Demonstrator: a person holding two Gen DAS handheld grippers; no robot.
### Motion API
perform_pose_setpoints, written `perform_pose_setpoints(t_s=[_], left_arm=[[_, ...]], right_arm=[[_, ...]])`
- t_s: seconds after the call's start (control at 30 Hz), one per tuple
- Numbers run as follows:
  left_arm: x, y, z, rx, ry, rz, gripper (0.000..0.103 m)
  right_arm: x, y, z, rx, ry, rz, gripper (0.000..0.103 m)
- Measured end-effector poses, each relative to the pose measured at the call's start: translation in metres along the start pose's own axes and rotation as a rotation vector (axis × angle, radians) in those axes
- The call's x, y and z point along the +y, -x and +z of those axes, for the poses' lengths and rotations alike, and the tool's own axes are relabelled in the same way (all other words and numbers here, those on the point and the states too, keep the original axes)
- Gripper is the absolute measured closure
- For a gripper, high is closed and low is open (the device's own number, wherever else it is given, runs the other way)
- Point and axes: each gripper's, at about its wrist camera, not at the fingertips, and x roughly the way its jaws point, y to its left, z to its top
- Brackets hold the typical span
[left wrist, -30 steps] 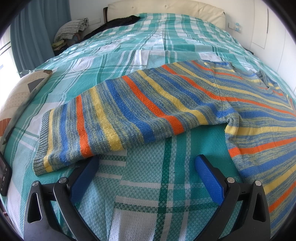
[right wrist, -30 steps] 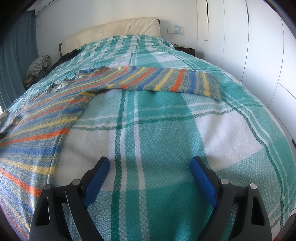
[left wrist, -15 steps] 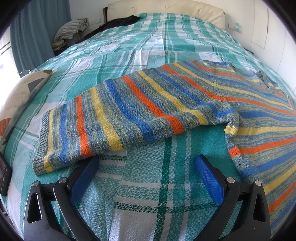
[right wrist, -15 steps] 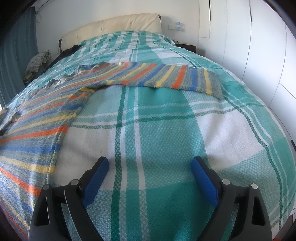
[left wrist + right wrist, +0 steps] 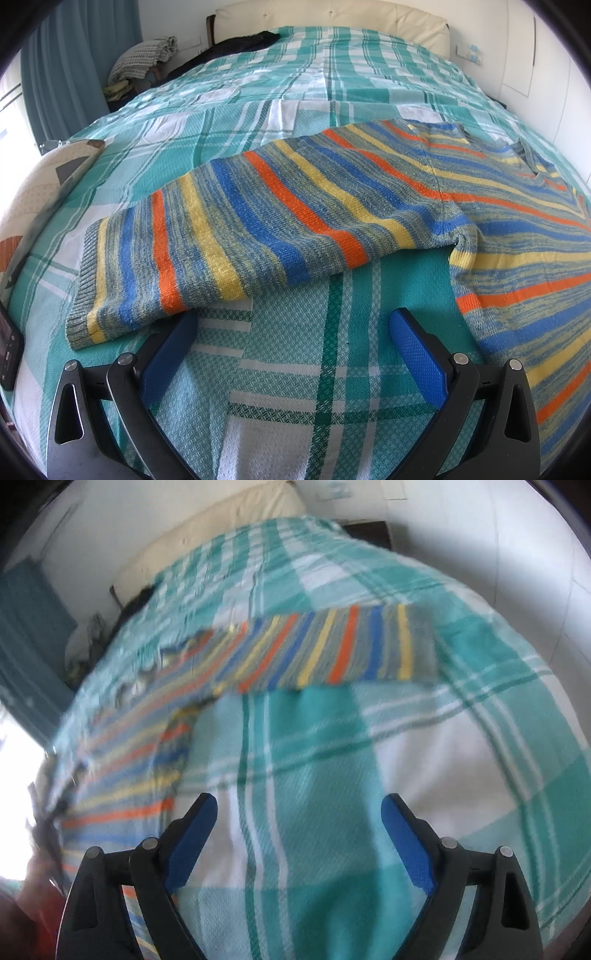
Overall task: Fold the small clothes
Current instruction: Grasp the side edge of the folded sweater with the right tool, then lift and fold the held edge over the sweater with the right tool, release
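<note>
Sweater: striped knit sweater (image 5: 332,206) lies spread flat on the plaid bedspread (image 5: 303,373), both sleeves out to the sides, neckline toward the headboard (image 5: 332,16).
Left sleeve: its ribbed cuff (image 5: 83,288) lies toward the curtain side of the headboard, just ahead of the left gripper (image 5: 291,325); one fingertip sits at or just under the sleeve's lower edge, I cannot tell which.
Left gripper fingers: spread wide, holding nothing.
Handling: by the look of it a soft, limp, fairly light knit; it should drape and stretch rather than hold a crease, and drag a little on the woven cover.
Where to hold: I would pinch the cuff or the sleeve edge, where the ribbing gives a firmer bite, and carry it in over the body.
Right sleeve: seen from the right wrist, the other sleeve (image 5: 332,650) lies toward the wardrobe side of the headboard, well ahead of the right gripper (image 5: 299,812).
Right gripper fingers: apart, empty, over bare bedspread.
Hard to see: the right view is motion-blurred, so the collar and body folds are smeared; the hem is cut off in both views.
</note>
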Motion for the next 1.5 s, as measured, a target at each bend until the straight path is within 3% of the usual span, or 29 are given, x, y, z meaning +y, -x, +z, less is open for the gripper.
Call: perform_pose_setpoints(t_s=[0.07, 0.13, 0.2, 0.4, 0.43, 0.5, 0.53, 0.57, 0.67, 0.73, 0.9, 1.03, 1.1, 1.13, 1.17, 1.23, 1.37, 1.5], left_arm=[[0.0, 0.0, 0.0, -0.001, -0.001, 0.003, 0.0], [0.0, 0.001, 0.001, 0.0, -0.003, 0.005, 0.0], [0.001, 0.001, 0.001, 0.0, -0.003, 0.006, 0.0], [0.003, -0.002, 0.004, 0.027, 0.023, -0.015, 0.0], [0.003, -0.002, 0.005, 0.036, 0.028, -0.017, 0.0], [0.003, -0.002, 0.008, 0.061, 0.036, -0.018, 0.0], [0.002, -0.001, 0.01, 0.072, 0.035, -0.015, 0.0], [0.001, 0.002, 0.011, 0.081, 0.041, -0.006, 0.001], [-0.001, 0.02, 0.014, 0.092, 0.075, 0.035, 0.002], [-0.001, 0.046, 0.011, 0.012, 0.124, 0.015, 0.001], [-0.001, 0.073, -0.02, -0.136, 0.182, -0.082, 0.001], [-0.005, 0.055, -0.036, -0.077, 0.131, -0.057, 0.001], [-0.002, 0.051, -0.036, -0.076, 0.134, -0.08, 0.001], [-0.001, 0.05, -0.037, -0.079, 0.14, -0.092, 0.001], [0.001, 0.048, -0.038, -0.077, 0.147, -0.102, 0.001], [0.002, 0.047, -0.041, -0.081, 0.156, -0.114, 0.001], [-0.004, 0.041, -0.041, -0.073, 0.138, -0.088, 0.0], [-0.013, 0.036, -0.04, -0.061, 0.102, -0.046, 0.0]], right_arm=[[-0.037, 0.008, 0.031, -0.05, -0.135, 0.003, 0.016], [-0.075, -0.001, 0.058, -0.034, -0.28, 0.048, 0.03], [-0.097, -0.02, 0.077, 0.006, -0.354, 0.086, 0.034], [-0.099, -0.083, 0.095, 0.098, -0.375, 0.094, 0.036], [-0.094, -0.089, 0.095, 0.11, -0.35, 0.081, 0.04], [-0.083, -0.1, 0.095, 0.155, -0.284, -0.002, 0.083], [-0.082, -0.105, 0.094, 0.179, -0.292, 0.007, 0.096], [-0.08, -0.103, 0.097, 0.181, -0.29, -0.013, 0.097], [-0.058, -0.082, 0.115, 0.127, -0.229, -0.076, 0.098], [-0.024, -0.06, 0.134, 0.066, -0.137, -0.07, 0.098], [0.11, -0.036, 0.169, 0.036, 0.066, 0.143, 0.098], [0.222, -0.067, 0.162, 0.105, 0.165, 0.306, 0.098], [0.263, -0.094, 0.148, 0.146, 0.162, 0.428, 0.095], [0.275, -0.105, 0.142, 0.179, 0.144, 0.48, 0.086], [0.286, -0.119, 0.137, 0.214, 0.117, 0.512, 0.066], [0.29, -0.127, 0.127, 0.208, 0.072, 0.524, 0.052], [0.27, -0.135, 0.124, 0.221, 0.028, 0.504, 0.052], [0.224, -0.168, 0.104, 0.318, -0.01, 0.384, 0.052]])
